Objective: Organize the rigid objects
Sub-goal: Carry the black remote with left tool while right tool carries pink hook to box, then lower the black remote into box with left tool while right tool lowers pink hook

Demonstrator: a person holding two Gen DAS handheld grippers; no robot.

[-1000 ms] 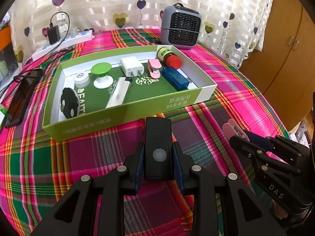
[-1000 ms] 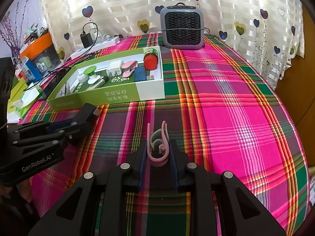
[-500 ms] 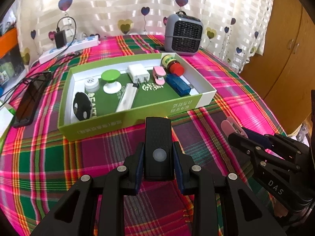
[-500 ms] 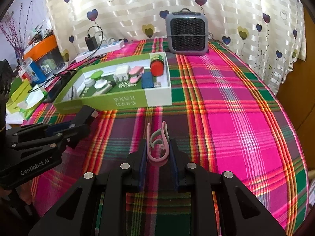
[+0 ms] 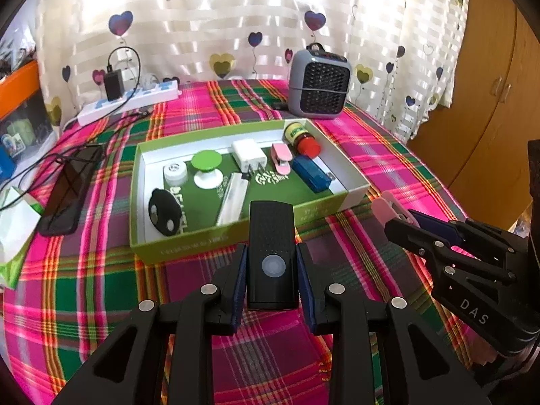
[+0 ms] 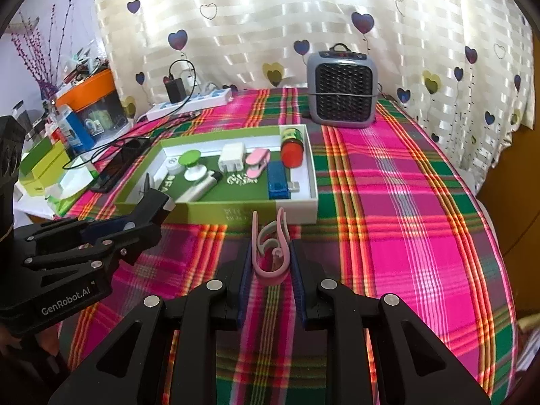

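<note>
My left gripper [image 5: 272, 263] is shut on a black remote [image 5: 272, 249] with a round grey button, held above the plaid cloth just in front of the green box [image 5: 236, 234]. My right gripper [image 6: 270, 263] is shut on a pink clip [image 6: 270, 253], in front of the box's near wall [image 6: 236, 214]. The pink clip also shows in the left wrist view [image 5: 388, 207]. The box holds a black key fob [image 5: 162, 212], a white lighter [image 5: 231, 199], a green-topped knob [image 5: 206, 165], a white charger [image 5: 249, 153], a pink stapler [image 5: 281, 158], a blue drive [image 5: 310, 175] and a red-capped bottle [image 5: 302, 138].
A grey heater [image 5: 319, 84] stands behind the box. A white power strip [image 5: 128, 103] with a black adapter lies at the back left. A black phone [image 5: 72, 189] and a green-white packet [image 5: 17, 233] lie at the left. A wooden cabinet [image 5: 489, 101] is at the right.
Both grippers have risen and drawn back from the box, which now looks smaller and farther. The remote and the pink clip stay held.
</note>
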